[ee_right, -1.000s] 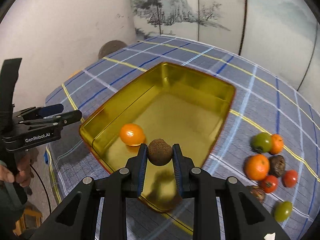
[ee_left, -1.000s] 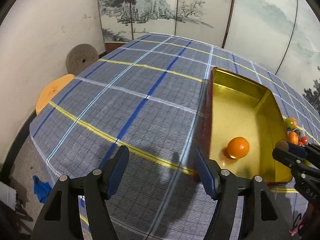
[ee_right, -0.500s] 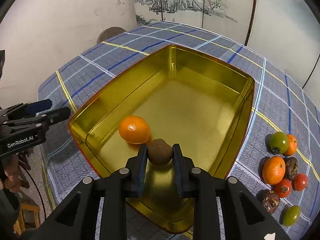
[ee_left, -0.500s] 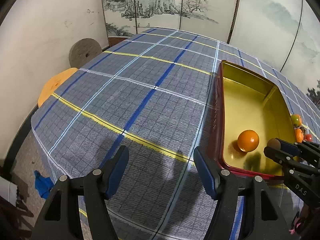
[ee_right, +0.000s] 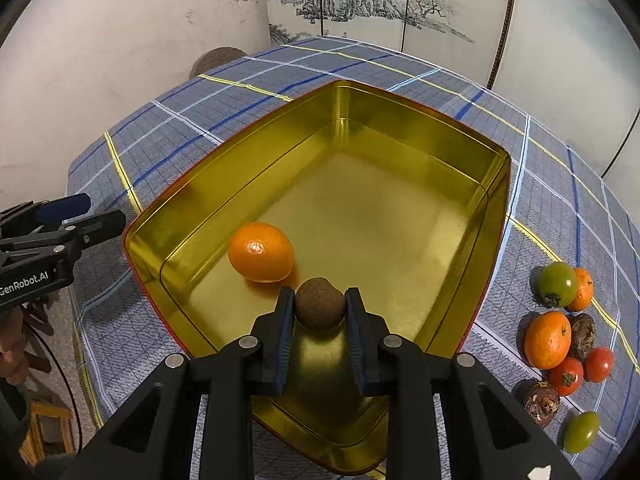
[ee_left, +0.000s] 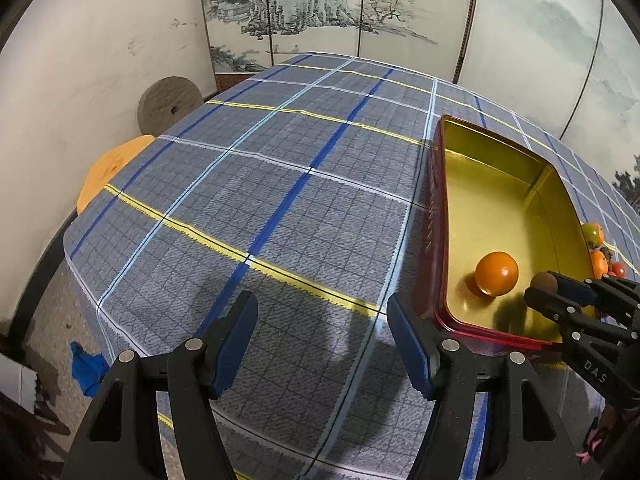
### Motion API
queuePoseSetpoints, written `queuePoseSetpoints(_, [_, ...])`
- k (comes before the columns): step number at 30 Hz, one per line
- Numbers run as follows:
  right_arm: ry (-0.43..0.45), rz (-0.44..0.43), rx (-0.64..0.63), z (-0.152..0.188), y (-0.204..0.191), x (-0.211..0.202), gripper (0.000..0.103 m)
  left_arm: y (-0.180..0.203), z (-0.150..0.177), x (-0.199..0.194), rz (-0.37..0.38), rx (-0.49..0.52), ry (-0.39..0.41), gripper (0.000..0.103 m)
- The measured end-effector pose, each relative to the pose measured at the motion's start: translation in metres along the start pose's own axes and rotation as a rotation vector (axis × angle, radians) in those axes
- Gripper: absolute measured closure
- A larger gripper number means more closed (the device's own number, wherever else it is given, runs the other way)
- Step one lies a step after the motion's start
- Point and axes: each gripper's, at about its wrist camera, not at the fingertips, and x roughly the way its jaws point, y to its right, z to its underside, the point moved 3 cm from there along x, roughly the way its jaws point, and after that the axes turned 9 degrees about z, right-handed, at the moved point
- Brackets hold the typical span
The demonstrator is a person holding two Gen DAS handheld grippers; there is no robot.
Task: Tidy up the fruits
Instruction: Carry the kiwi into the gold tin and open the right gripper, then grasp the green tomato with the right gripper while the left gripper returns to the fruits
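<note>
A gold tin tray [ee_right: 420, 128] with a red outer wall [ee_left: 434, 216] sits on the checked cloth. One orange [ee_right: 261, 252] [ee_left: 496, 274] lies inside it near the front. My right gripper [ee_right: 320, 306] is shut on a small round brown fruit [ee_right: 320, 309] [ee_left: 542, 281], held low inside the tray just right of the orange. My left gripper [ee_left: 322, 320] hangs open over bare cloth to the left of the tray, with nothing between its fingers. Several loose fruits [ee_right: 560, 328] lie in a cluster on the cloth right of the tray.
The table [ee_left: 280, 184] carries a blue checked cloth with yellow lines. A painted folding screen [ee_left: 400, 16] stands behind it. A round grey stone disc [ee_left: 170, 102] and an orange stool [ee_left: 114, 170] stand off the table's left side. A hand [ee_right: 12, 352] holds the left gripper.
My right gripper has sunk with the brown fruit from above the tray's front rim to low inside it, beside the orange. The left gripper has stayed open in about the same place.
</note>
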Motion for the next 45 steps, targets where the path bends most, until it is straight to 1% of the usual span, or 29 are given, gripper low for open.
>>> queuePoseSetpoints(8, [0.002,0.000,0.000,0.000,0.000,0.000,0.079,0.007,0.001,-0.001,0.006,0.009,-0.008,0.035])
queuePoseSetpoints(13, [0.007,-0.001,0.006,0.000,0.000,-0.002,0.074,0.012,0.003,-0.003,0.008,0.019,-0.009,0.035])
queuePoseSetpoints(16, [0.012,-0.016,0.014,0.000,0.002,-0.005,0.072,0.016,0.002,-0.005,0.013,0.026,-0.004,0.035])
queuePoseSetpoints(20, [0.046,-0.032,0.035,0.001,0.006,-0.016,0.072,0.023,0.000,-0.010,0.022,0.035,0.007,0.035])
queuePoseSetpoints(22, [0.067,-0.041,0.050,0.002,0.010,-0.024,0.072,0.027,-0.001,-0.012,0.011,0.046,0.020,0.035])
queuePoseSetpoints(24, [0.092,-0.042,0.070,0.006,0.016,-0.034,0.071,0.032,-0.003,-0.017,0.041,0.044,0.029,0.035])
queuePoseSetpoints(26, [0.109,-0.040,0.091,0.009,0.022,-0.042,0.071,0.035,-0.007,-0.024,0.042,0.048,0.053,0.035])
queuePoseSetpoints(30, [0.134,-0.004,0.140,0.021,0.046,-0.060,0.070,0.048,-0.013,-0.033,0.070,0.072,0.071,0.035])
queuePoseSetpoints(35, [0.133,0.088,0.229,0.046,0.094,-0.073,0.070,0.080,-0.011,-0.034,0.125,0.124,0.060,0.035])
queuePoseSetpoints(40, [0.108,0.178,0.327,0.081,0.147,-0.084,0.070,0.120,-0.005,-0.031,0.177,0.197,0.041,0.035])
queuePoseSetpoints(45, [0.062,0.228,0.374,0.113,0.172,-0.081,0.070,0.155,0.001,-0.029,0.226,0.259,0.021,0.035])
